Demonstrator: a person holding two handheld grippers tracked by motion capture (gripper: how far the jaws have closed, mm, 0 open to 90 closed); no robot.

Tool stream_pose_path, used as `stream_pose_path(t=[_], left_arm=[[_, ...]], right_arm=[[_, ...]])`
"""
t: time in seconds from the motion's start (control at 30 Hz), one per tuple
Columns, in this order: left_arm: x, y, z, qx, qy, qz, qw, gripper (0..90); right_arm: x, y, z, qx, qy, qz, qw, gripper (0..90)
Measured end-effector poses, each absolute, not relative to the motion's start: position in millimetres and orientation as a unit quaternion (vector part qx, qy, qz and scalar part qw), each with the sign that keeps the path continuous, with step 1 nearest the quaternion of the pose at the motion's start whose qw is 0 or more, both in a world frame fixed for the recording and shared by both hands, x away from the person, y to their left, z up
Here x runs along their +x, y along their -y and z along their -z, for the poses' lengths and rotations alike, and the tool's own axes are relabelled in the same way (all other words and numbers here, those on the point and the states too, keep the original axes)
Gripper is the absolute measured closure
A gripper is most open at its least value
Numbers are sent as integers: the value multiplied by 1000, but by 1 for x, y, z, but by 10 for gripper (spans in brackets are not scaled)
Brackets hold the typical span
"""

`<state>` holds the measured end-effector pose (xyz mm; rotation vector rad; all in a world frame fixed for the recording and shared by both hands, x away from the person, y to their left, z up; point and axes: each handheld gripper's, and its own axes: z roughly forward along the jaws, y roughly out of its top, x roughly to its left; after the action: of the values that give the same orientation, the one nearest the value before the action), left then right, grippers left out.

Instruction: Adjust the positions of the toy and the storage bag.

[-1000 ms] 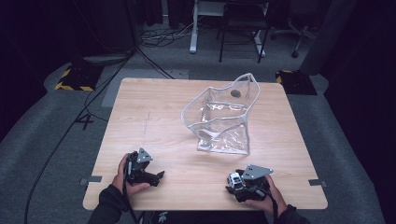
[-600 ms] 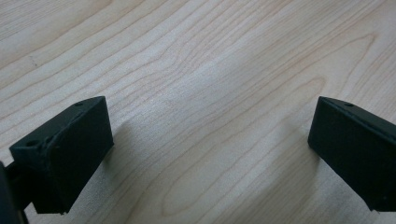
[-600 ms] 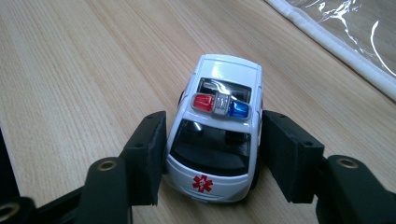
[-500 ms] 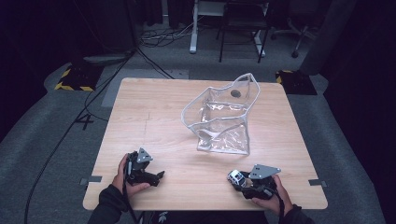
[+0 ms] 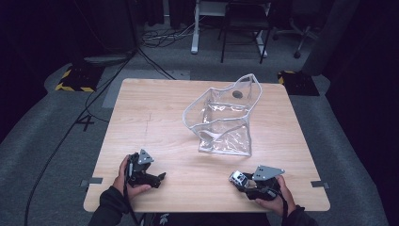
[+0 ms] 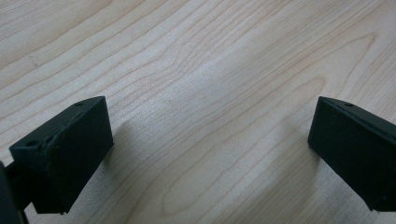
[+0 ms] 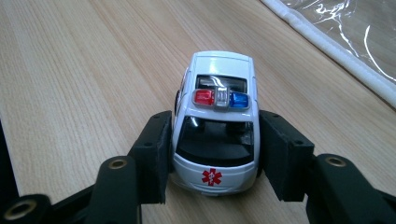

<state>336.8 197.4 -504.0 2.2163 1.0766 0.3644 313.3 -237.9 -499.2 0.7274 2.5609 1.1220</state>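
Near the desk's (image 5: 155, 108) front edge, the right tongs (image 7: 212, 154) have just closed onto the white toy ambulance (image 7: 215, 116); its red star shows in the right gripper view. Left tongs (image 6: 205, 149) gape over bare wood.

Table (image 5: 155, 113): clear bag (image 5: 225, 122) lies right of centre, toward far half, mouth toward far edge; small round item (image 5: 237, 94) inside bag nr its far end. Toy car (image 5: 239, 178) on table nr front edge, right side, just before bag's near edge, w/ a strip of bare wood betw. R gripper (image 5: 242, 181) at car, jaws either side of it. L gripper (image 5: 157, 177) nr front edge, left side, well apart from bag & car, bare wood betw its jaws.
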Motion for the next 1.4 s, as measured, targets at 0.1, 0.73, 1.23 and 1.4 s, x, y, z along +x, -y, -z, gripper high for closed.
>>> stream_pose_path(t=[0.1,0.73,1.23,1.4], left_arm=[[337,-197,504,843,-410,-139,320,1],[337,-197,504,843,-410,-139,320,1],[360,-136,503,855,-386,-134,320,4],[379,-90,502,874,-345,-112,325,7]], right_arm=[[313,239,499,257,-878,-386,121,478],[324,273,497,298,-865,-376,145,479],[347,342,498,388,-826,-362,191,479],[353,360,500,407,-813,-376,181,478]])
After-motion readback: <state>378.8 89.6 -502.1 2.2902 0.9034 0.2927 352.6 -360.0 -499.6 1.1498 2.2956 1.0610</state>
